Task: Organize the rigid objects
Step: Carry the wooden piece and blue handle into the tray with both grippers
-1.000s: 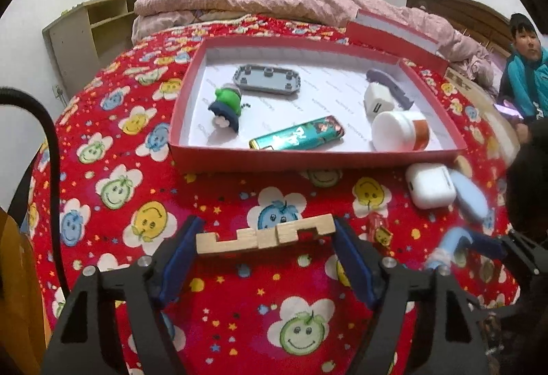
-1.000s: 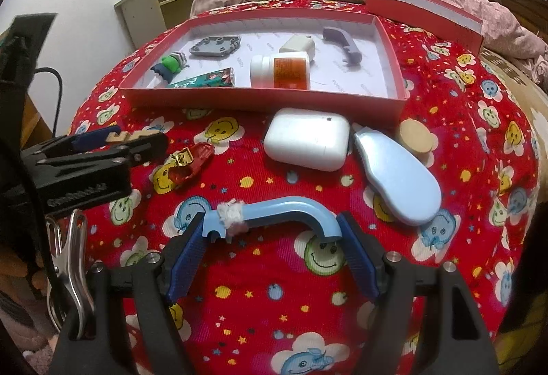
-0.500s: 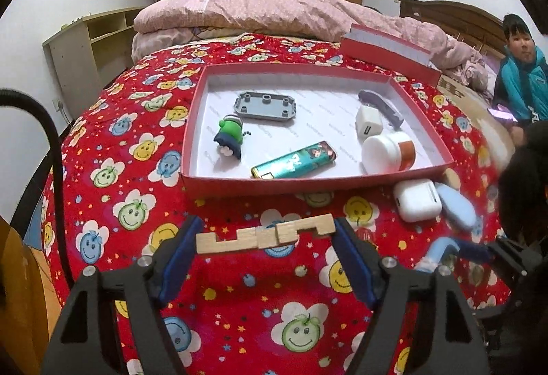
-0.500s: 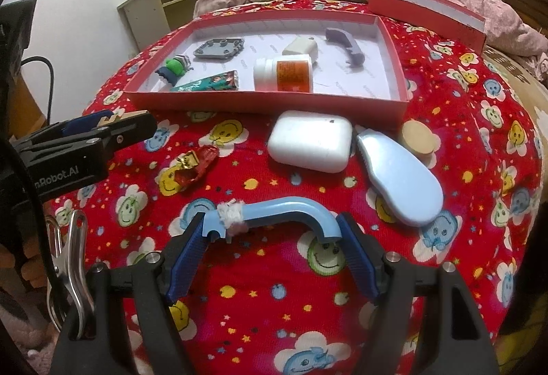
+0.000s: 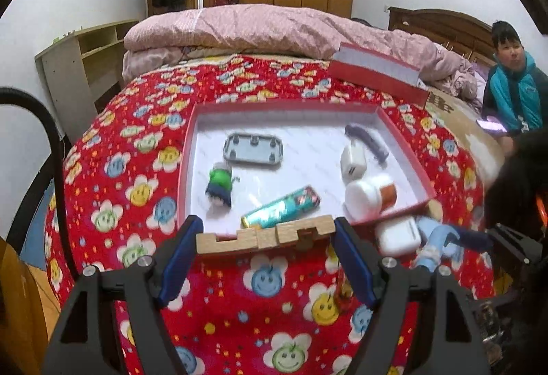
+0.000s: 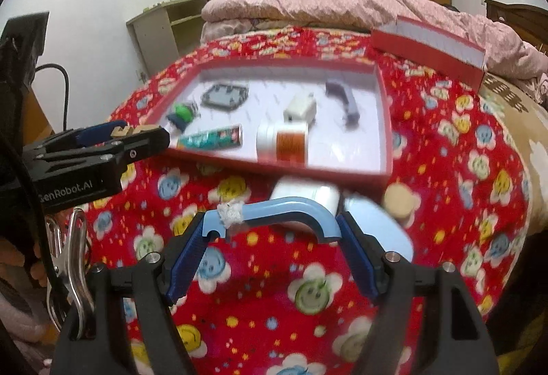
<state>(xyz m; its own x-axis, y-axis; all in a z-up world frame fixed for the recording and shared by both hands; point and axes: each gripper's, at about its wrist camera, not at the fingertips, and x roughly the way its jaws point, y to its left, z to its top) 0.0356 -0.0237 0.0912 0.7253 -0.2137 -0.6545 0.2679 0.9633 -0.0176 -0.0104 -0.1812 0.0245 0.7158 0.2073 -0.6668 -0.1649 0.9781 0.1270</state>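
Note:
My left gripper (image 5: 265, 238) is shut on a notched wooden block (image 5: 265, 236), held end to end above the red flowered bedspread, just short of the near wall of the red box (image 5: 407, 155). My right gripper (image 6: 272, 227) is shut on a curved light-blue handle (image 6: 284, 208) with a white wad on its left end. The box holds a grey plate (image 5: 253, 148), a green figure (image 5: 219, 183), a green tube (image 5: 281, 210), a white charger (image 5: 352, 162), a white jar (image 5: 368, 196) and a grey handle (image 5: 366, 142). In the right wrist view my left gripper (image 6: 133, 135) shows at the left.
A white case (image 6: 304, 191), a pale blue oval piece (image 6: 380, 224) and a tan disc (image 6: 399, 198) lie on the bedspread before the box. The box lid (image 5: 380, 73) leans at the back right. A person (image 5: 513, 83) sits at the right. Shelves (image 5: 85, 66) stand left.
Both grippers have risen from the bedspread with their pieces still gripped. The box and the loose items now sit lower in both views.

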